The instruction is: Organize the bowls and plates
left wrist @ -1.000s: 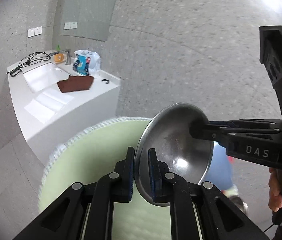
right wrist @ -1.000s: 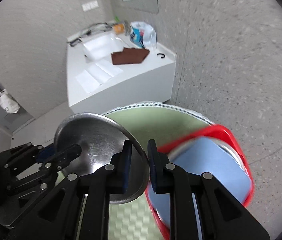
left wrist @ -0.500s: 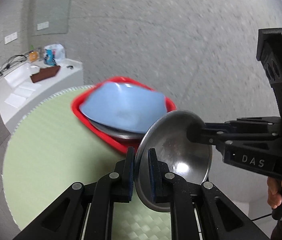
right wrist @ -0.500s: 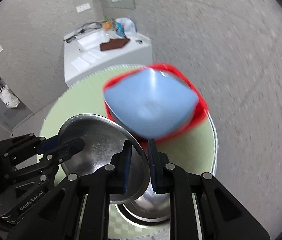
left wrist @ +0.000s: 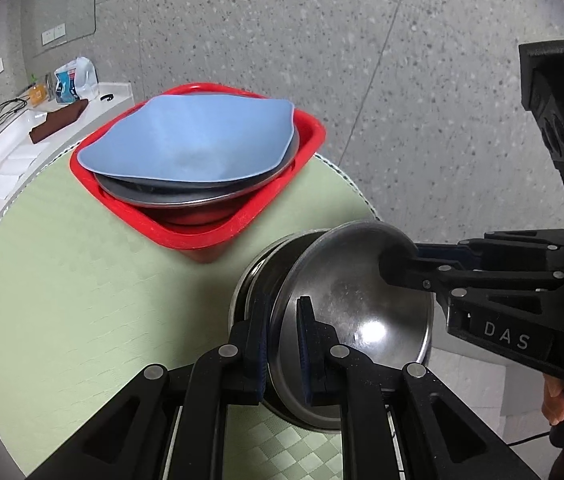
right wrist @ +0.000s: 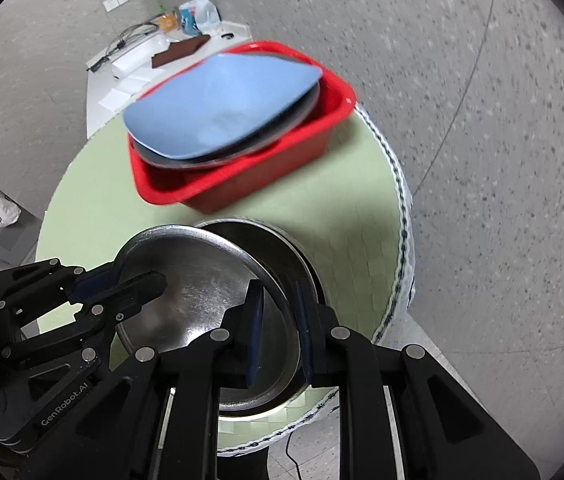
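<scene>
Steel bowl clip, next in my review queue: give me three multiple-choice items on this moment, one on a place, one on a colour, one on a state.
1. Where is the blue plate?
A. On the stack inside the basin
B. Flat on the green tablecloth
C. Held by the left tongs

2. What colour is the basin?
A. White
B. Red
C. Black

3. How is the steel bowl held?
A. By the right tongs alone
B. By neither
C. By both tongs on its rim

Answers:
1 A, it lies on a steel dish within the basin's walls.
2 B, its rim and walls are red in both views.
3 C, the left tongs and right tongs each pinch opposite edges, holding it tilted above another steel bowl on the table.
</scene>
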Tool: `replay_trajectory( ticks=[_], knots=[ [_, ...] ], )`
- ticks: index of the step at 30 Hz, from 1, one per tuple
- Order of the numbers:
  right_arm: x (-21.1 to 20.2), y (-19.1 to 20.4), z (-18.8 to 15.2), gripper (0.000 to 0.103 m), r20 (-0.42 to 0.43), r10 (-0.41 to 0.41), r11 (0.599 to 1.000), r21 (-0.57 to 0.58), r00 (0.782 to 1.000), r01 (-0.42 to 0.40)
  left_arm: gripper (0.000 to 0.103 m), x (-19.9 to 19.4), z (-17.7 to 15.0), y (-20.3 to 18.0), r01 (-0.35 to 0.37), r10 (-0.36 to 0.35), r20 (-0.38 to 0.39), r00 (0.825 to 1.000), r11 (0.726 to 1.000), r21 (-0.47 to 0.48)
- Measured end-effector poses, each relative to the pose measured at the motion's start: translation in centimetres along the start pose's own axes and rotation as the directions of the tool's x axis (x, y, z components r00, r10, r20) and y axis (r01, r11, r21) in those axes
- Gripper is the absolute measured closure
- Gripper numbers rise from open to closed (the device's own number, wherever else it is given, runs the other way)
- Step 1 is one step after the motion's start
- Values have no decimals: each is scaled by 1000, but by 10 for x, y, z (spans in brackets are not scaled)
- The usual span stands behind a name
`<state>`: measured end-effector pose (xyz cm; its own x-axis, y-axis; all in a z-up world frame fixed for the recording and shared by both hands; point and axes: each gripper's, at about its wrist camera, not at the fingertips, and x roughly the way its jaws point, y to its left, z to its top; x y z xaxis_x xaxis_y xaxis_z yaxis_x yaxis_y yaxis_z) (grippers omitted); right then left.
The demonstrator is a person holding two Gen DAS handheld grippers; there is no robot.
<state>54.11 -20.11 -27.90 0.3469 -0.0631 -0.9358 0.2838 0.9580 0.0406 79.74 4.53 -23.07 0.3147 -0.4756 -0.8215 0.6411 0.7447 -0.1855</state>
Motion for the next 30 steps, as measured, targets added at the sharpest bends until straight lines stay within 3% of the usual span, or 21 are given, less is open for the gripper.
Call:
replay_trajectory(
  ticks=[5,10,12,13,14,15,17,20,22,25,30],
  knots=[
    [4,-5,-3,87,28,-32,999,2,999,32,90,16,3,-3,-11,11,2,1000,1000,-3],
    [7,-9,-11,84,62,-12,1000,17,998,11,84,13,-6,-1,-25,25,36,999,999,-22],
    [4,-12,-15,63,89,-1,999,42,996,-2,59,4,-10,-2,-33,35,81,996,999,-24],
    [0,-14,-18,58,109,7,998,60,994,-13,50,-3,-13,-1,-49,52,108,993,998,-28],
    [-5,-17,-21,53,134,14,997,75,991,-24,34,-9,-15,-1,-63,67,135,989,997,-33],
    [-11,-19,-24,52,158,20,995,89,987,-34,27,-17,-19,-1,-79,85,172,981,996,-41],
    [-24,-24,-33,51,207,13,991,129,978,-41,24,-34,-26,-1,-108,117,242,963,993,-53],
    [-39,-33,-47,37,269,-6,978,203,963,-51,9,-49,-37,-1,-162,179,302,936,984,-80],
    [-46,-37,-54,36,292,-6,972,227,956,-63,5,-58,-44,-3,-189,215,339,916,976,-108],
    [-50,-39,-65,32,317,8,960,262,948,-96,1,-61,-58,-6,-204,242,358,902,969,-140],
    [-33,-38,-79,29,290,55,946,290,955,-143,1,-50,-73,-7,-198,240,298,924,966,-163]
  ],
)
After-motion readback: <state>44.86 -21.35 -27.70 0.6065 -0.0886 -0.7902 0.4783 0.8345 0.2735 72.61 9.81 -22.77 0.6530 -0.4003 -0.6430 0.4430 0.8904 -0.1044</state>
